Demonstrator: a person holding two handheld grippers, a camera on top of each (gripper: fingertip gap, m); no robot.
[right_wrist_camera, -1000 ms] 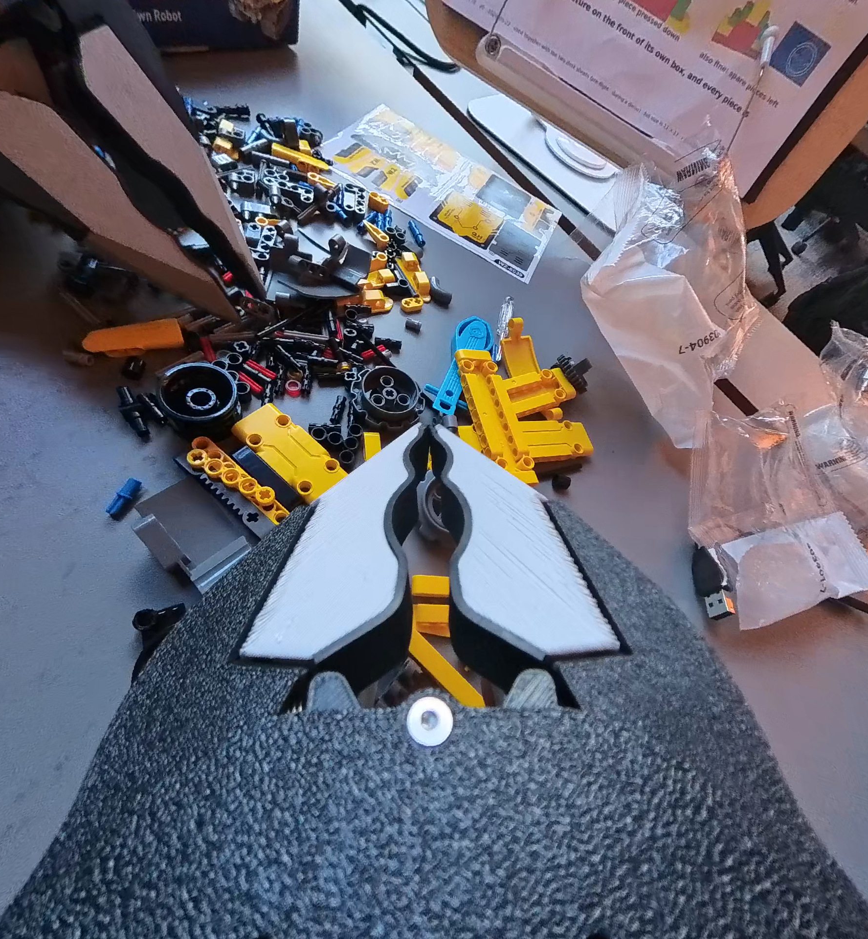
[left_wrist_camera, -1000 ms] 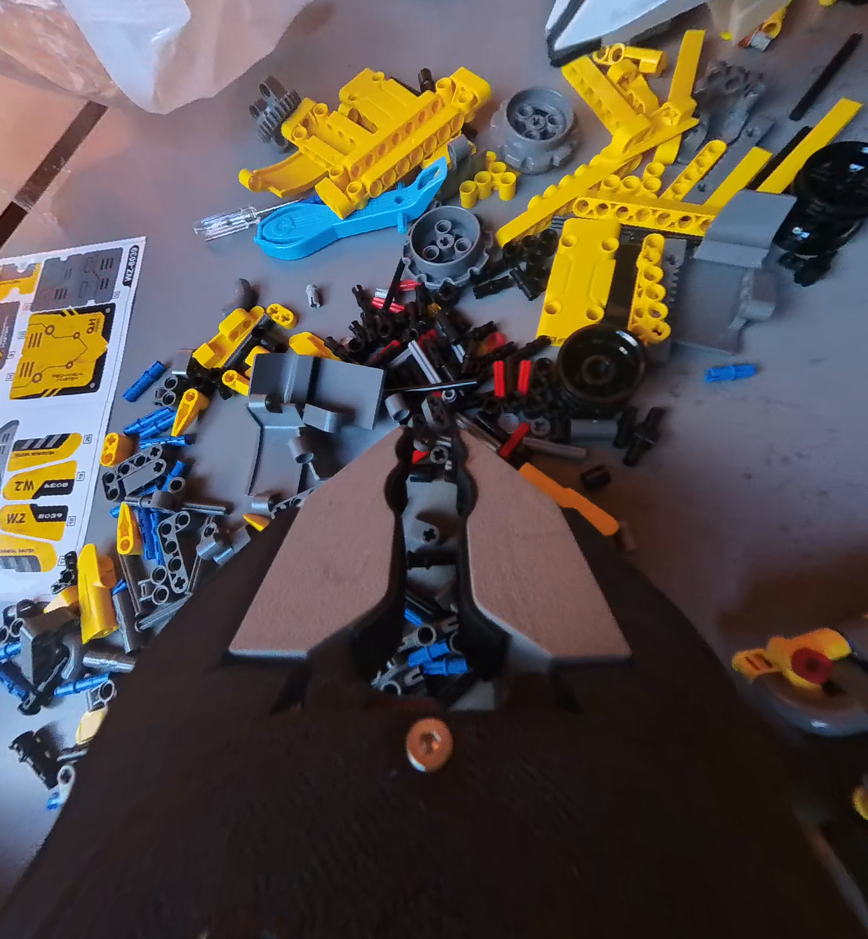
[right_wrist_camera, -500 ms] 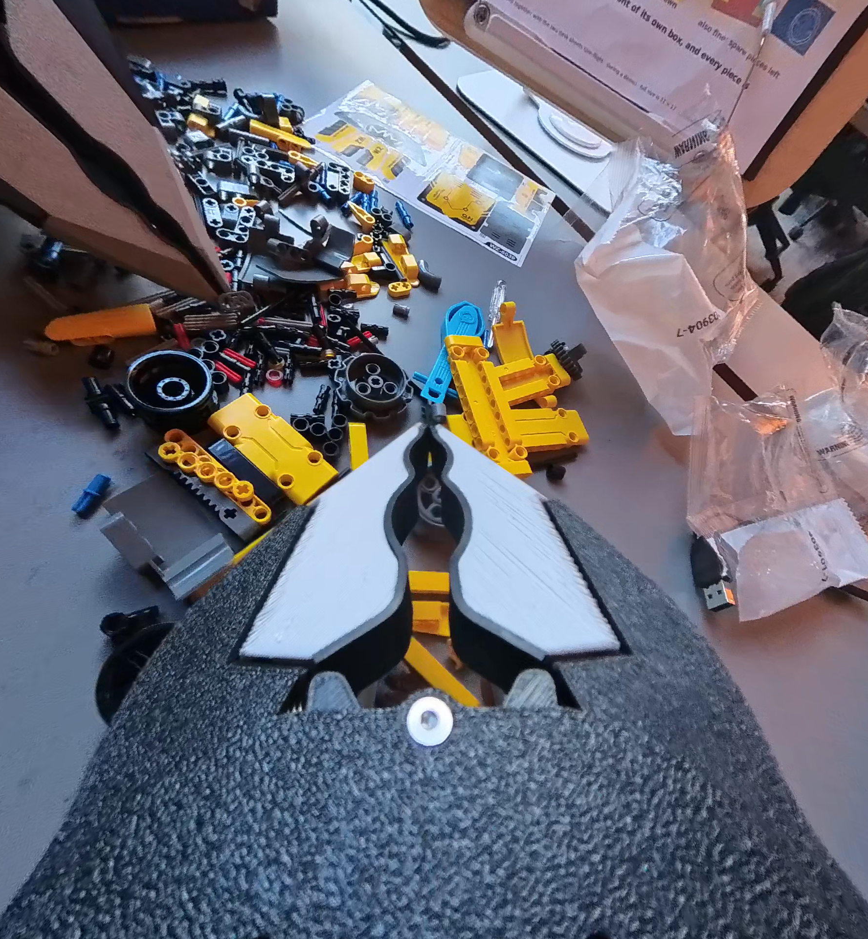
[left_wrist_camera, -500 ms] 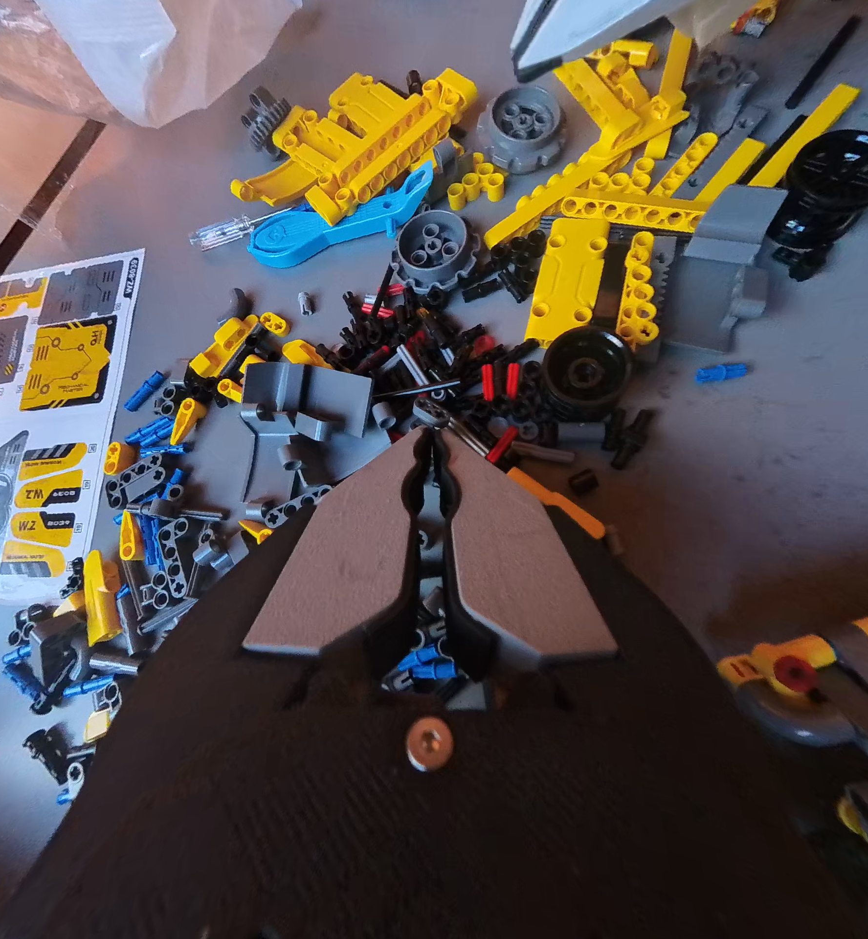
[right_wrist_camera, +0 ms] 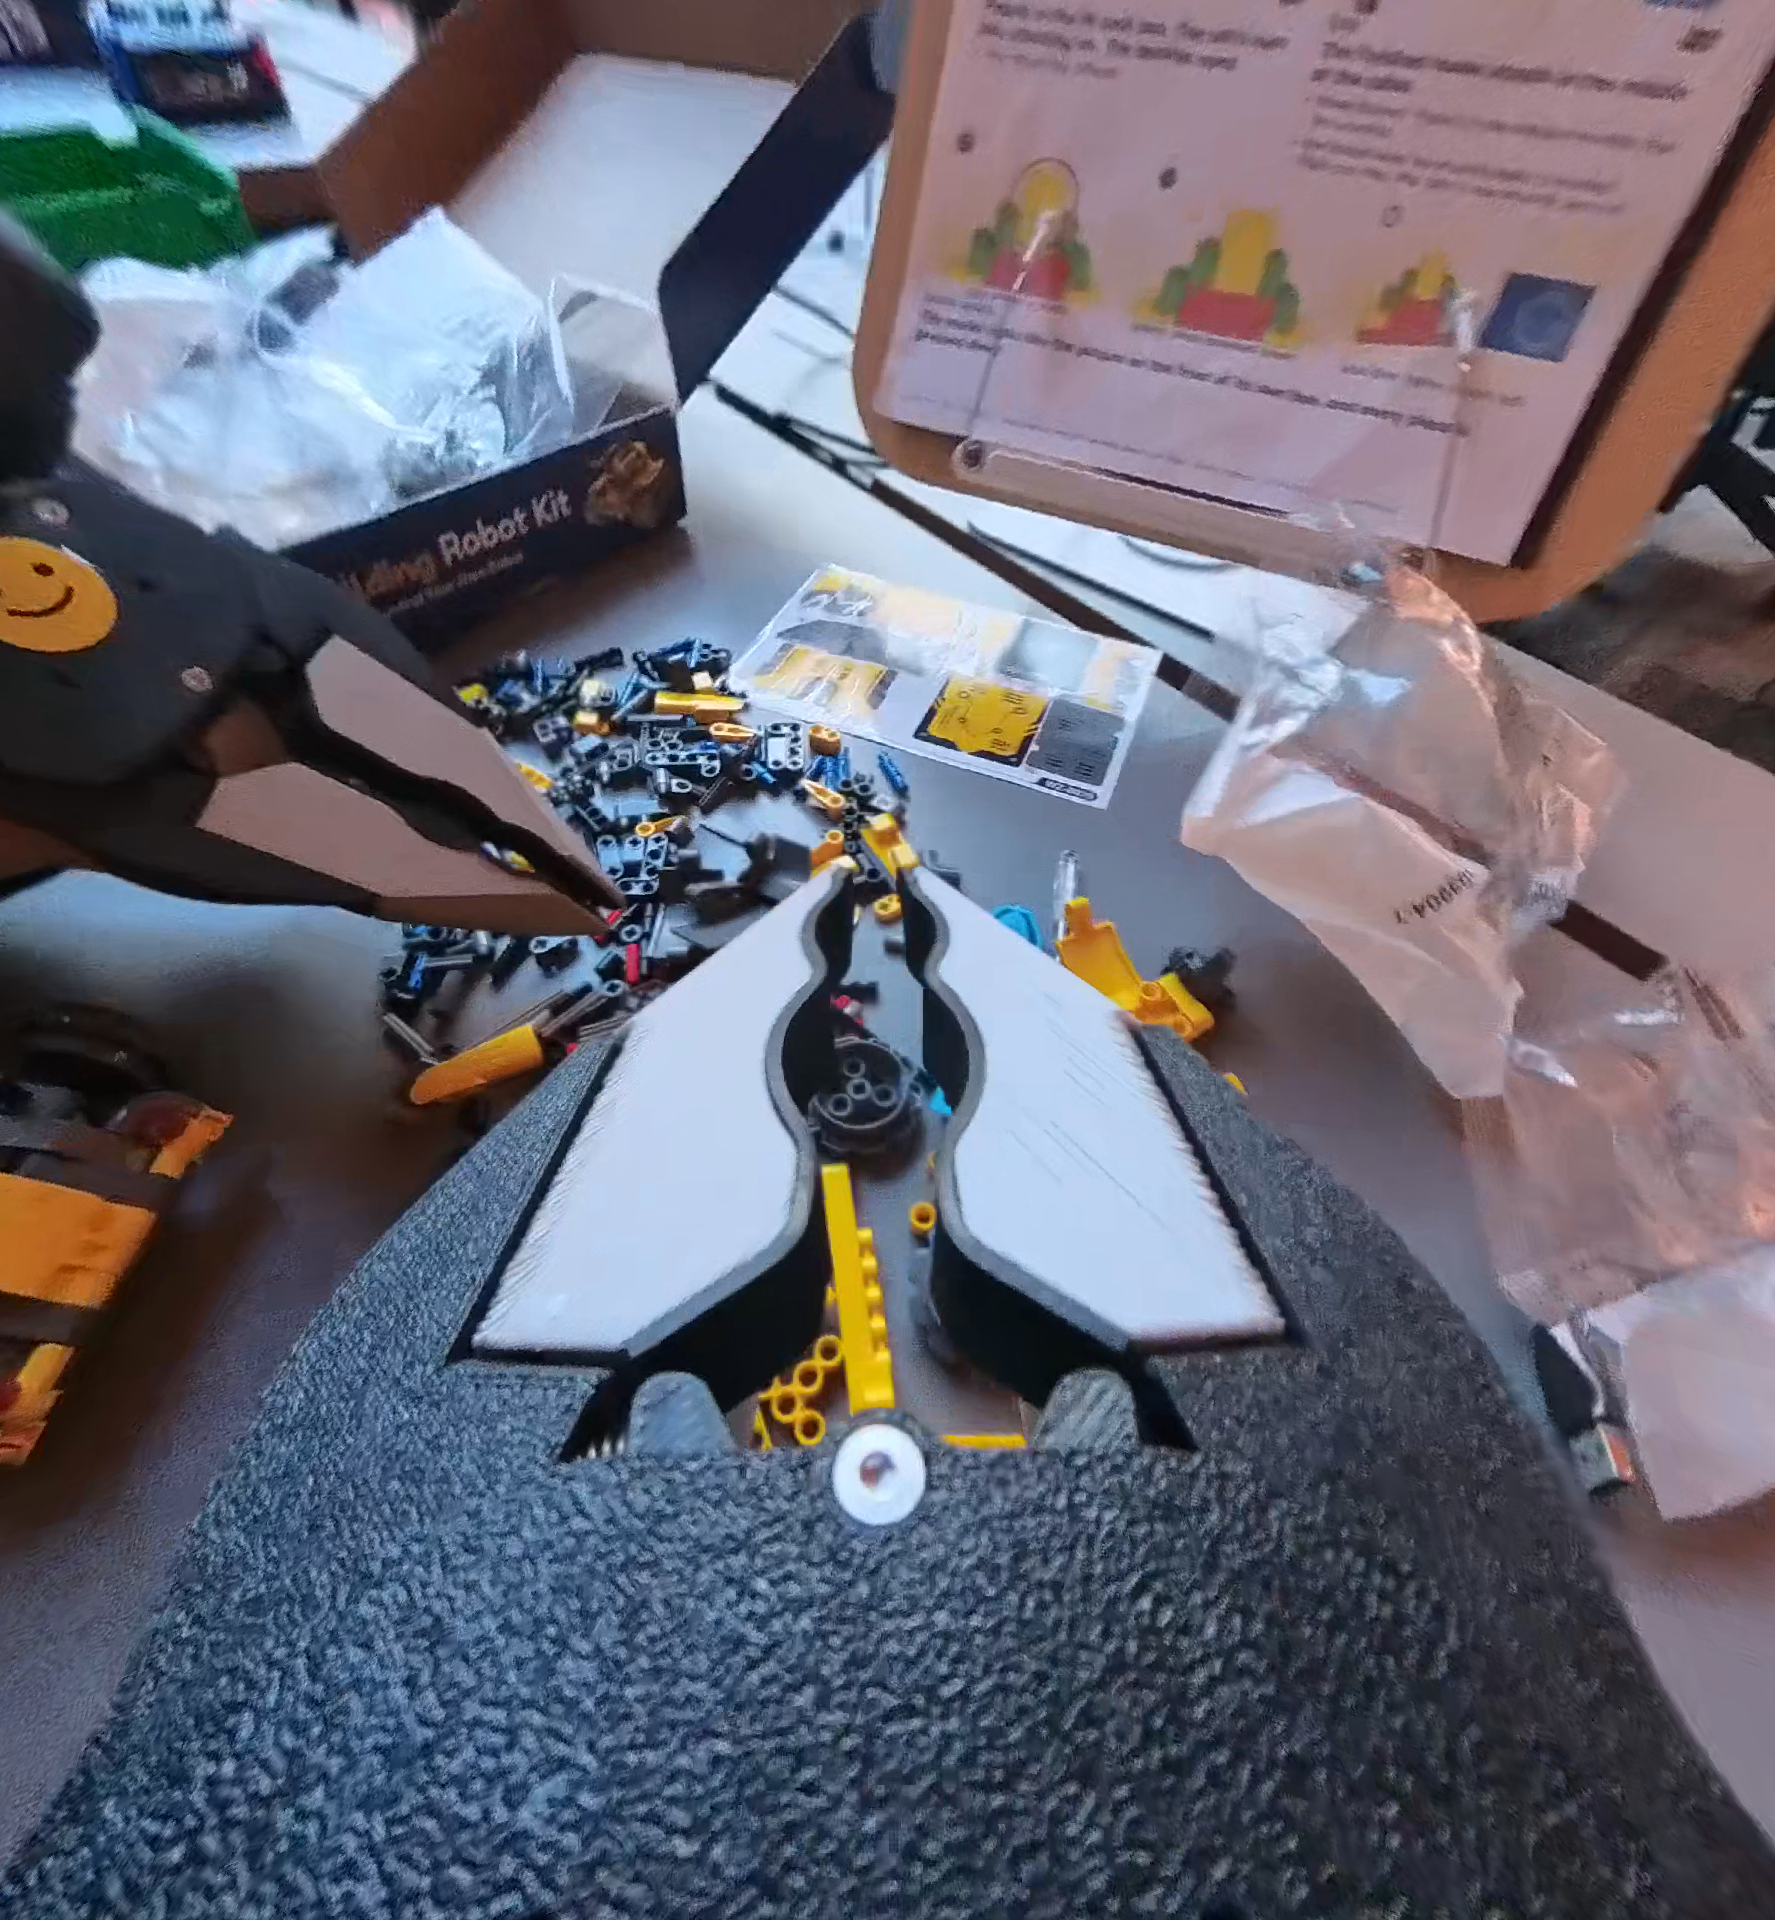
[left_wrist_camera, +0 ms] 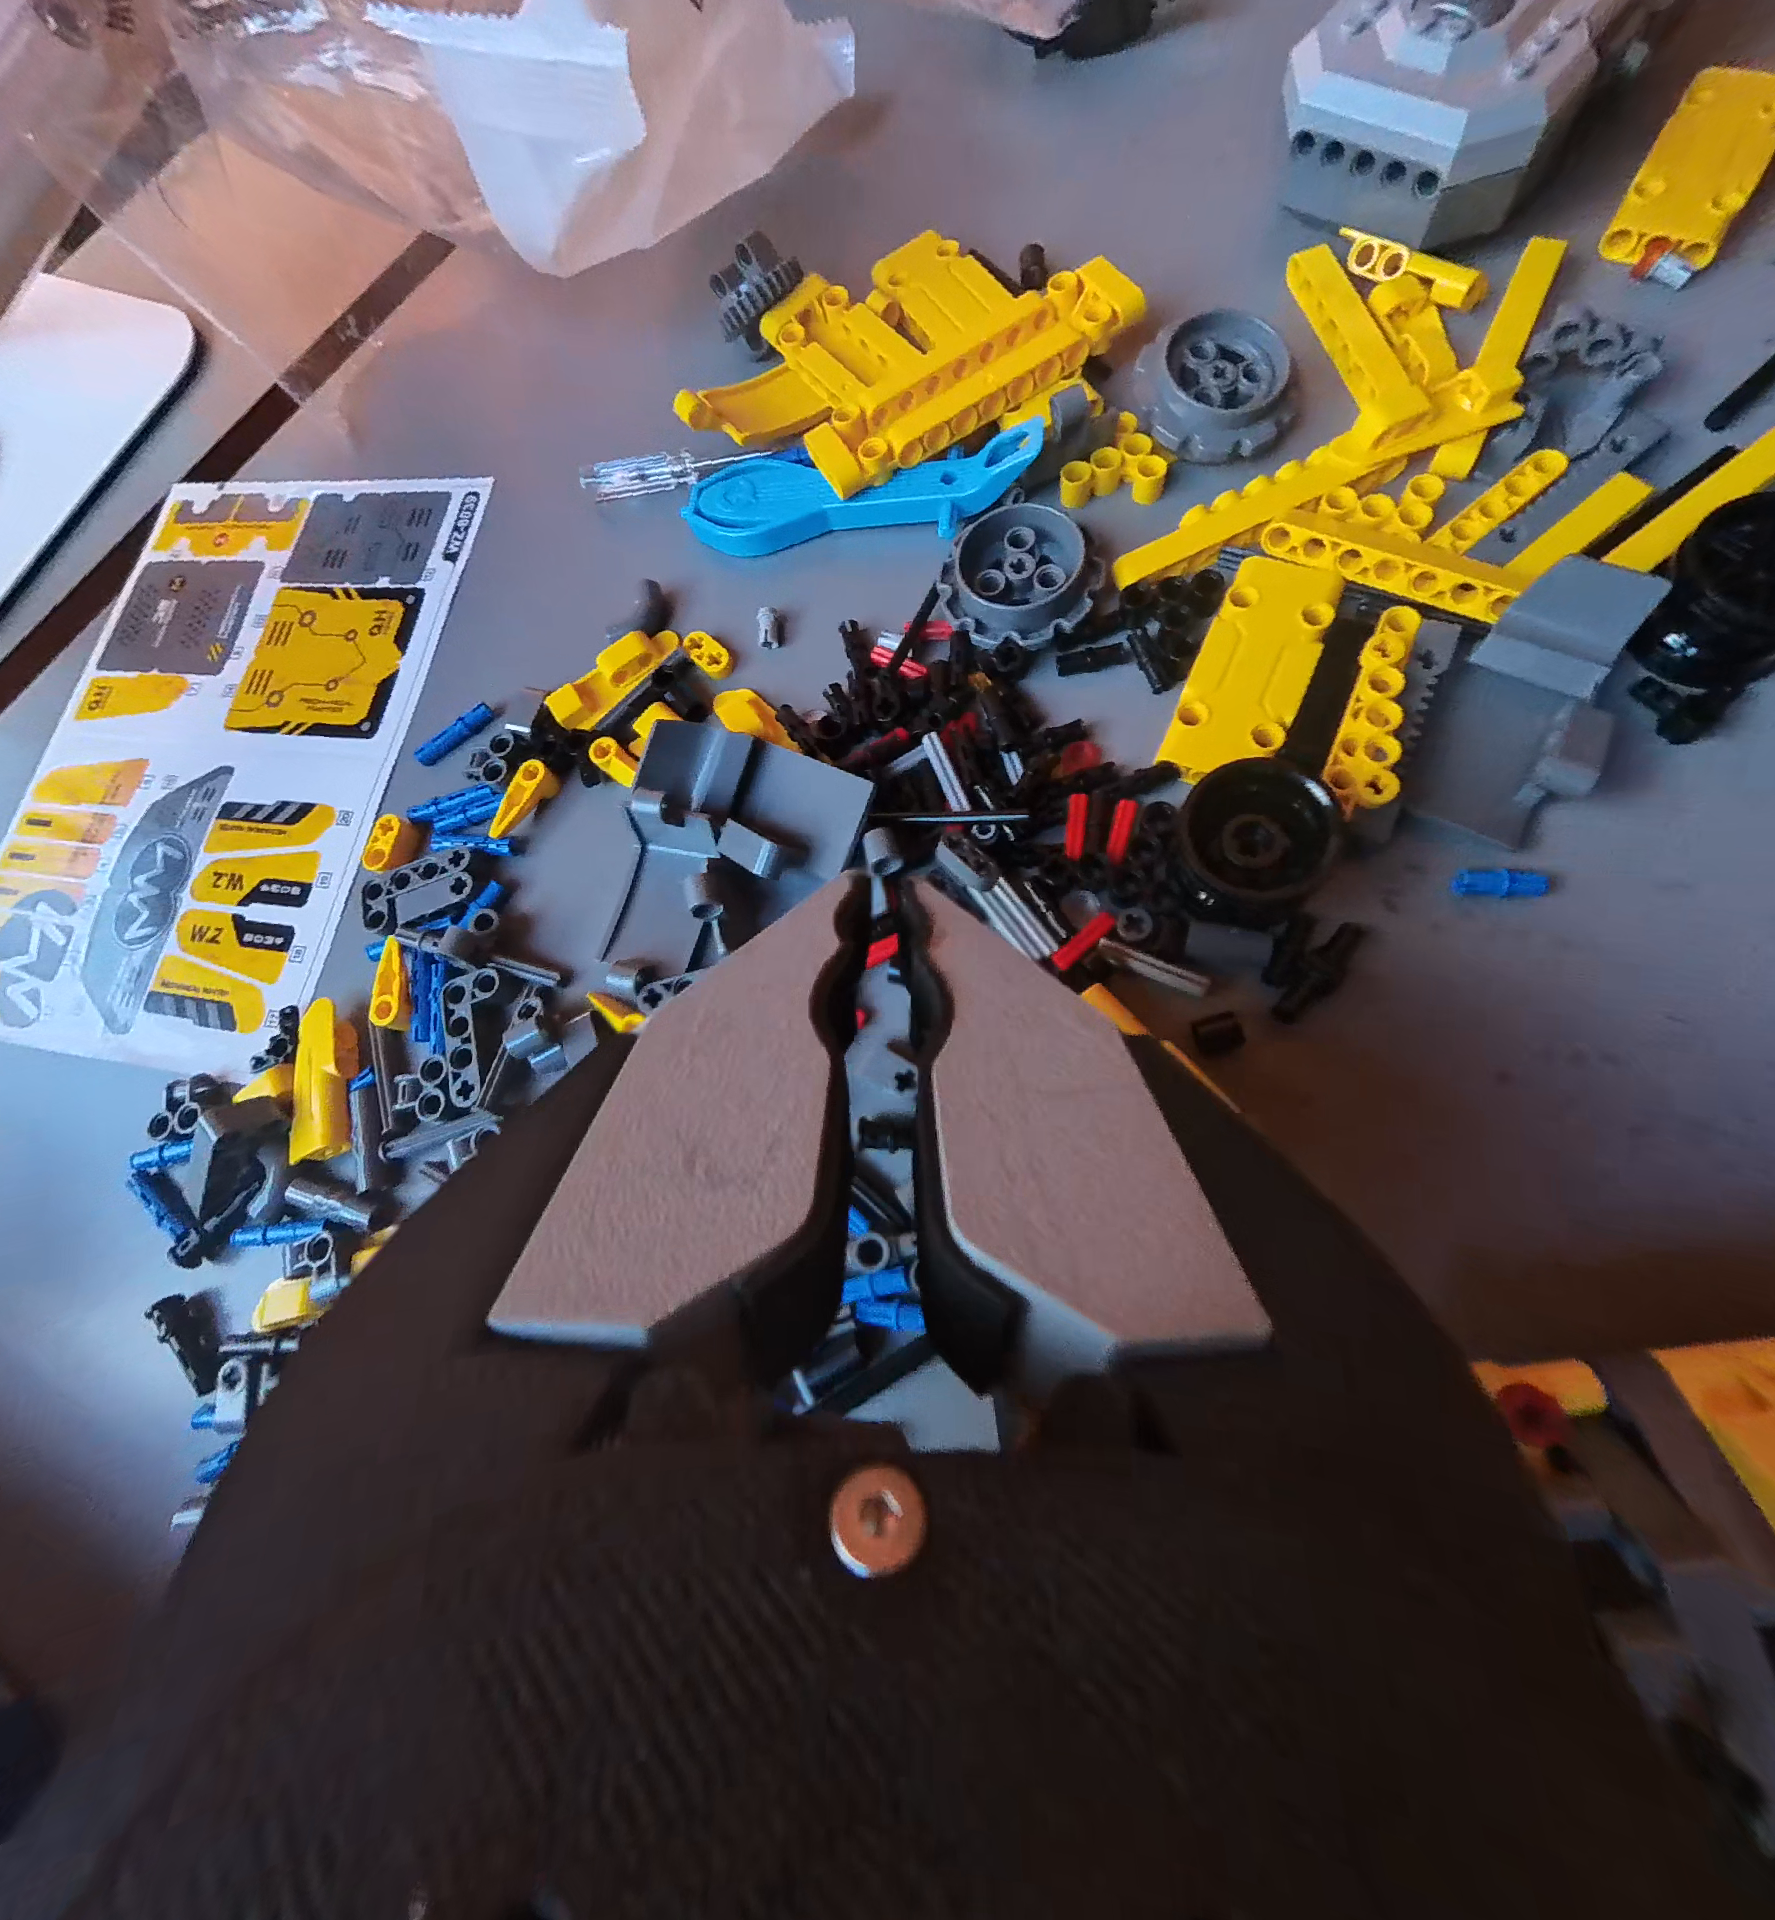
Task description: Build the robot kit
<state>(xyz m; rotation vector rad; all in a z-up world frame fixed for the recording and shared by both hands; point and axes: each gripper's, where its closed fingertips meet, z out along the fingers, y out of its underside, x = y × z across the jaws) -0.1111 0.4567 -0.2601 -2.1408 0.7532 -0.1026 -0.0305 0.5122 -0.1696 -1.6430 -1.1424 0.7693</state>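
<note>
Hundreds of loose building pieces cover a grey table (left_wrist_camera: 1485, 1091). At the far left sits an open cardboard box (right_wrist_camera: 509, 520), and crumpled plastic bags (right_wrist_camera: 1382, 810) lie to the right. A sticker sheet (left_wrist_camera: 218, 748) lies flat left of the pile, and a yellow beam assembly (left_wrist_camera: 924, 353) rests on a blue tool (left_wrist_camera: 821, 504) farther off. The right gripper (right_wrist_camera: 875, 883) hangs above a dark round hub (right_wrist_camera: 862, 1101), its tips slightly parted and empty. The left gripper (left_wrist_camera: 878, 888) points into small black and red pins (left_wrist_camera: 966, 748), tips nearly together; whether they pinch a piece, I cannot tell.
</note>
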